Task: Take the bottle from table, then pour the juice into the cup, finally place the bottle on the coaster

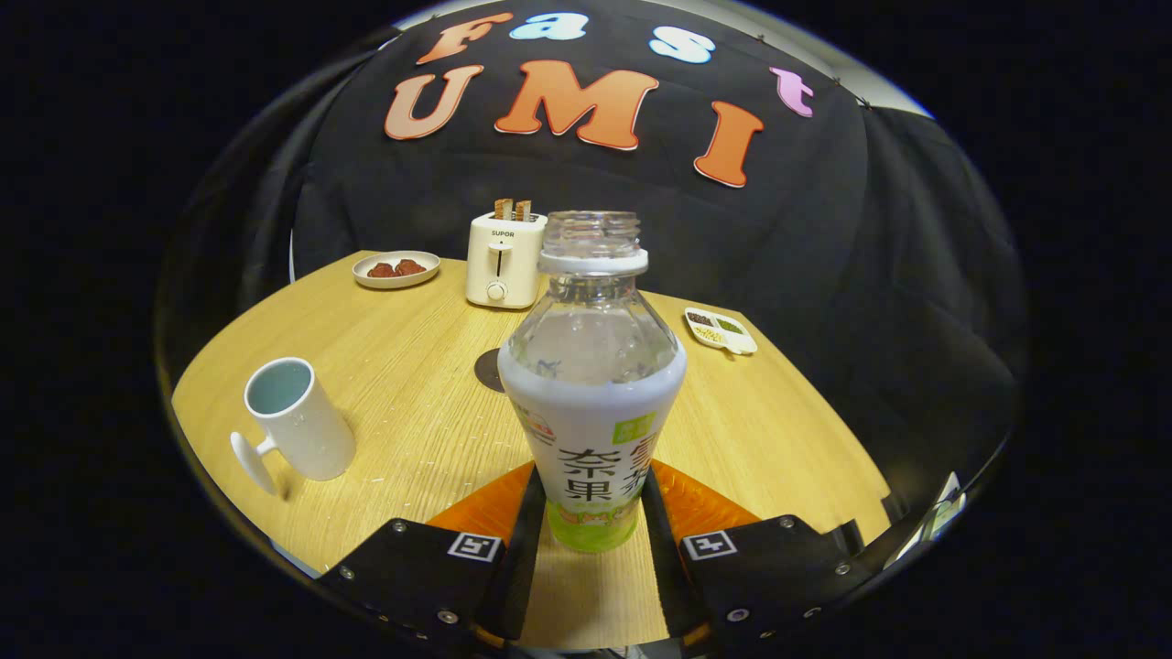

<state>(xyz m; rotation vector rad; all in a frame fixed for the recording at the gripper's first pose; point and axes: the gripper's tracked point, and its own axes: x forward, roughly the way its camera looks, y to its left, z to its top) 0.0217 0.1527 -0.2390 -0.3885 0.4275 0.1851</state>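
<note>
An uncapped clear bottle (591, 384) with a white and green label stands upright between my fingers. My gripper (593, 476) is shut on the bottle, both fingers pressing its lower sides. The liquid inside looks white. I cannot tell whether its base rests on the wooden table (403, 366) or hangs just above it. A white cup (298, 421) with a handle stands empty to the left, ahead of my left finger. A dark round coaster (488, 371) lies just beyond the bottle, partly hidden by it.
At the back of the table stand a cream toaster (502, 261) with two slices in it and a small plate (396, 269) of reddish food. A divided dish (721, 330) lies at the right, near the table's edge.
</note>
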